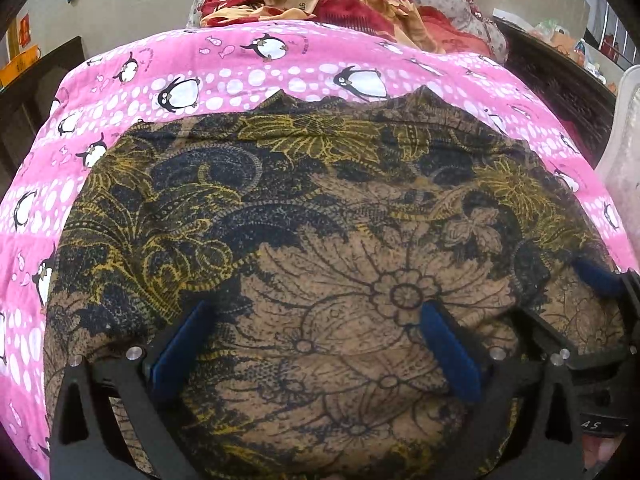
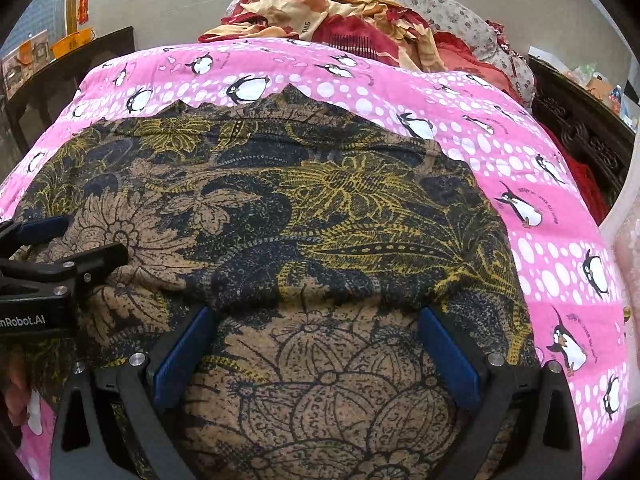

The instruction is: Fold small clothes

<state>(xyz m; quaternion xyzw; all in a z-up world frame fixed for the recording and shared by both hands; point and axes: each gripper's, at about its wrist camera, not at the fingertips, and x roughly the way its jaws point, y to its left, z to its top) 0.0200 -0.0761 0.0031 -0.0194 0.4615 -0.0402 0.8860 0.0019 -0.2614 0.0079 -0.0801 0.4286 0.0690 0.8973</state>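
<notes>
Item: brown floral garment [image 1: 320, 220], flat on pink penguin bedspread [image 1: 248, 76] | Your left tongs [image 1: 316, 344] and right tongs [image 2: 316, 344]: spread wide, pinching nothing, over near edge | Step: fold seemingly laid | Next: you'd regrip an edge for another fold.

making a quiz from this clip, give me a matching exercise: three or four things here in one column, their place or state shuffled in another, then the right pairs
Things:
1. brown floral garment
2. pink penguin sheet
3. red and cream clothes pile
4. left gripper

Place or state:
A. heaped at the far end of the bed
B. open, nothing between its fingers
C. spread flat under both grippers
D. covers the bed, under the garment

Pairs: 1-C, 2-D, 3-A, 4-B
</notes>
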